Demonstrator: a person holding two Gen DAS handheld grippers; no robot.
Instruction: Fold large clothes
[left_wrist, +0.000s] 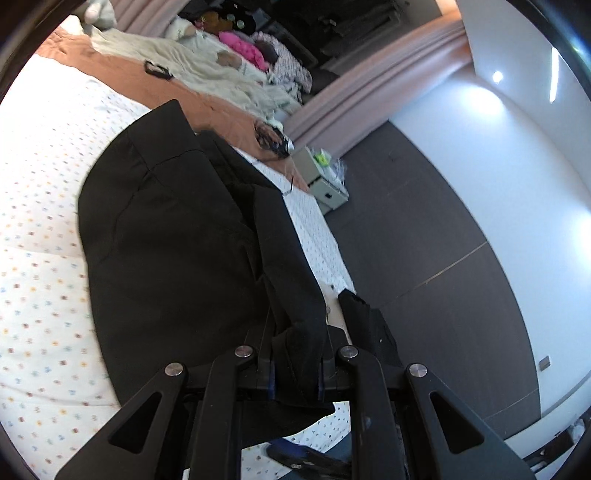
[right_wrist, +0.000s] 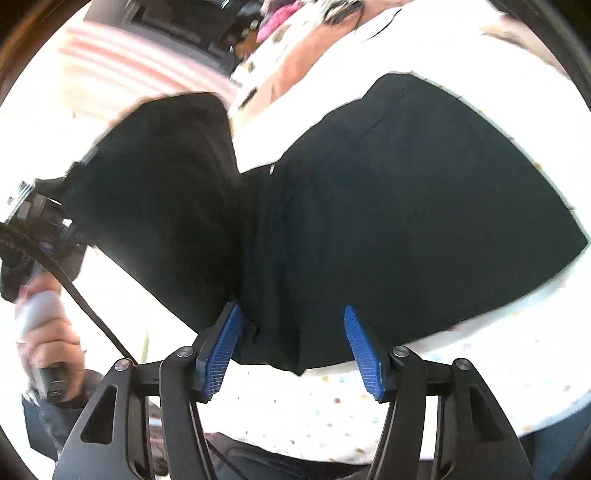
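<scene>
A large black garment (left_wrist: 177, 229) lies spread on a bed with a white dotted sheet (left_wrist: 37, 258). My left gripper (left_wrist: 295, 369) is shut on a bunched edge of the garment, which runs taut from the pads toward the bed's edge. In the right wrist view the same garment (right_wrist: 406, 203) fills the middle. My right gripper (right_wrist: 291, 310) stands open, its blue pads (right_wrist: 221, 350) on either side of the garment's near hem without pressing on it. At the left a hand (right_wrist: 48, 343) grips the other gripper's handle, and a raised black flap (right_wrist: 155, 184) hangs there.
An orange-brown blanket (left_wrist: 122, 81) covers the far part of the bed, with cream clothes (left_wrist: 207, 74), a pink item (left_wrist: 243, 51) and a small black object (left_wrist: 159, 70) on it. A pale bedside cabinet (left_wrist: 325, 177) stands on the dark floor (left_wrist: 424, 240) by pink curtains (left_wrist: 369, 85).
</scene>
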